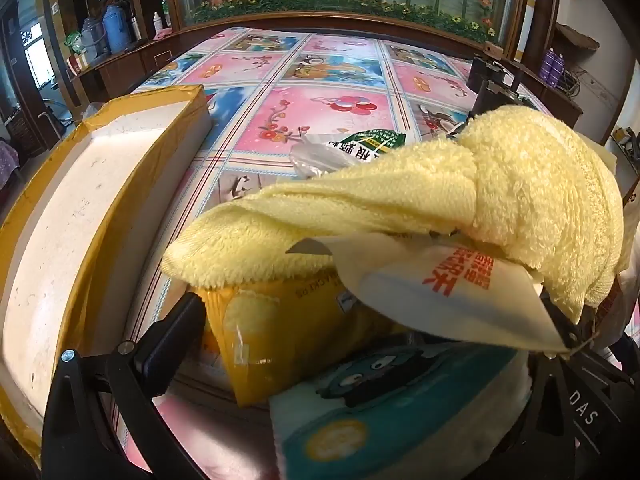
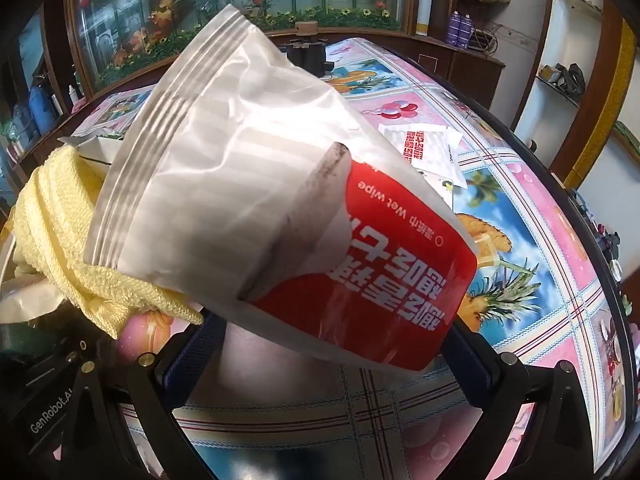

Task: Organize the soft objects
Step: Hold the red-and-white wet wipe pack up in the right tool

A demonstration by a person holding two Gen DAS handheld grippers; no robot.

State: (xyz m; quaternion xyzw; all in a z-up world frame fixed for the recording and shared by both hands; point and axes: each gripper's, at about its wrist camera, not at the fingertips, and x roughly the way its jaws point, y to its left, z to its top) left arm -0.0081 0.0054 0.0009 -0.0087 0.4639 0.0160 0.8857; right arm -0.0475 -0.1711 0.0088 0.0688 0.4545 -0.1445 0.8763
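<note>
Holding a wet-wipe pack (image 2: 280, 200) above the patterned desk (image 2: 520, 240), the right tongs (image 2: 332, 344) are pinching the pack by its red printed end, with the clear sealed end sticking up and away from the camera. The left tongs (image 1: 360, 312) are standing spread around a heap of soft things: a yellow towel (image 1: 440, 200) draped over the top, a yellow packet (image 1: 280, 328) under it, a white sachet with red print (image 1: 440, 288) and a blue-green tissue pack (image 1: 380, 408) closest to the camera. Whether the left fingers are actually pressing on anything I cannot tell; they appear open.

A white foam box with taped yellow rim (image 1: 100, 208) is sitting on the desk just to the left of the heap, and it looks like the likely destination. More sachets (image 2: 424, 148) are lying loose farther across the desk.

To do this step well, the right hand should be carrying the pack clear of the towel, which is hanging just beside it, then lowering it flat into the box before letting go. The pack is limp and slippery, so a hold on one end is letting it sag; keeping the pinch firm and the motion slow is helping it stay put.
</note>
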